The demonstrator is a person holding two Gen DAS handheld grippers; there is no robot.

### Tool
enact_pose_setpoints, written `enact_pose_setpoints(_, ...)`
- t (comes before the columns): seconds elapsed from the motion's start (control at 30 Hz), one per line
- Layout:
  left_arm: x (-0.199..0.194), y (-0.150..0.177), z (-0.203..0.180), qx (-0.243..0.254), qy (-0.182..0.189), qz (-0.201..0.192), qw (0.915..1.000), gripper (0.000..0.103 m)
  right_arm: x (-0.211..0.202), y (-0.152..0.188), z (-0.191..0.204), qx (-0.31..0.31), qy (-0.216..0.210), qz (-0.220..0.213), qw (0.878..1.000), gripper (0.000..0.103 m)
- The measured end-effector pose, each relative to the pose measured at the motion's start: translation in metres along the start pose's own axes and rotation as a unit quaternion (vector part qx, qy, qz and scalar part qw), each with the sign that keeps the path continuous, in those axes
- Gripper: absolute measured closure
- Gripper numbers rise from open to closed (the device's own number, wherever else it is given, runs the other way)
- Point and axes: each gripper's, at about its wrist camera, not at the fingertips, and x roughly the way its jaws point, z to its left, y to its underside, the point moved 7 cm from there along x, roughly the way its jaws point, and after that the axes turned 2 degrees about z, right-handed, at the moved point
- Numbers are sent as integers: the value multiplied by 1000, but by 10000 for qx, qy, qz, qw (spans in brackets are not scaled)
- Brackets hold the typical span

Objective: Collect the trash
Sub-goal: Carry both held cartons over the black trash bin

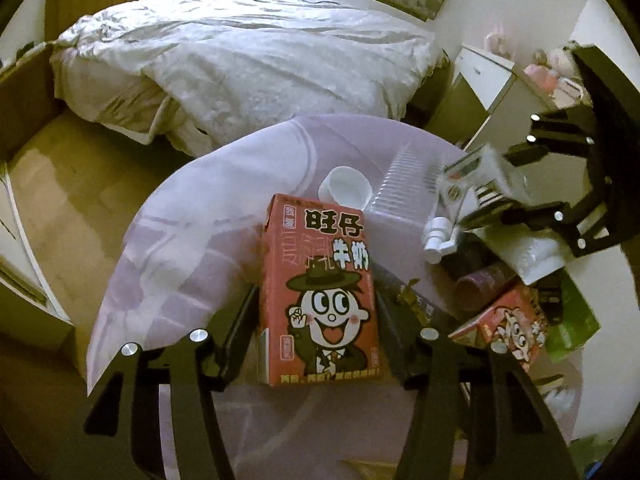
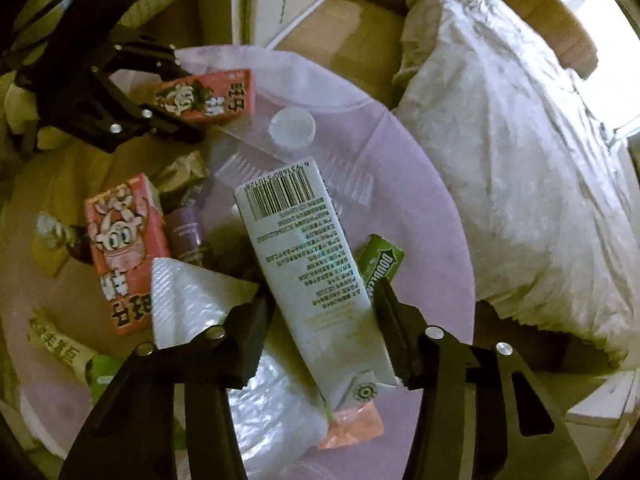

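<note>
A red milk carton (image 1: 320, 292) with a cartoon boy stands upright between the fingers of my left gripper (image 1: 316, 304), whose pads press its sides, above the open purple trash bag (image 1: 192, 248). My right gripper (image 2: 324, 300) is shut on a white carton (image 2: 304, 264) with a barcode, tilted over the same bag (image 2: 420, 208). Each wrist view shows the other gripper at the bag's far side: the right one (image 1: 516, 188) with its white carton (image 1: 480, 176), the left one (image 2: 160, 96) with its red carton (image 2: 208, 96).
In the bag lie a second red carton (image 2: 124, 248), a white cup (image 1: 346, 190), clear plastic cups (image 1: 400, 196), a purple bottle (image 2: 186, 232), bubble wrap (image 2: 192, 300) and a green gum pack (image 2: 380, 264). A bed (image 1: 248, 60) with white bedding stands behind, a white cabinet (image 1: 484, 80) at the right.
</note>
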Motion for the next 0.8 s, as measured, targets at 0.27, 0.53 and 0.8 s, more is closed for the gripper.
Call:
enact_pose_setpoints(0.27,-59,-6,-39,52,392,-602,9974,48,-85,27,-3,1076,65,-1275,9860,57)
enact_pose_setpoints(0.53,-83,-35,-174,804,1461,-780,9829,48,-163,147,-51,3881,-232,-2190,8949,57)
enact_pose_setpoints(0.8,26,-60,-362,1484,2362,94,9603,48,-164,365,-99,6342,388,-2114,7427,58)
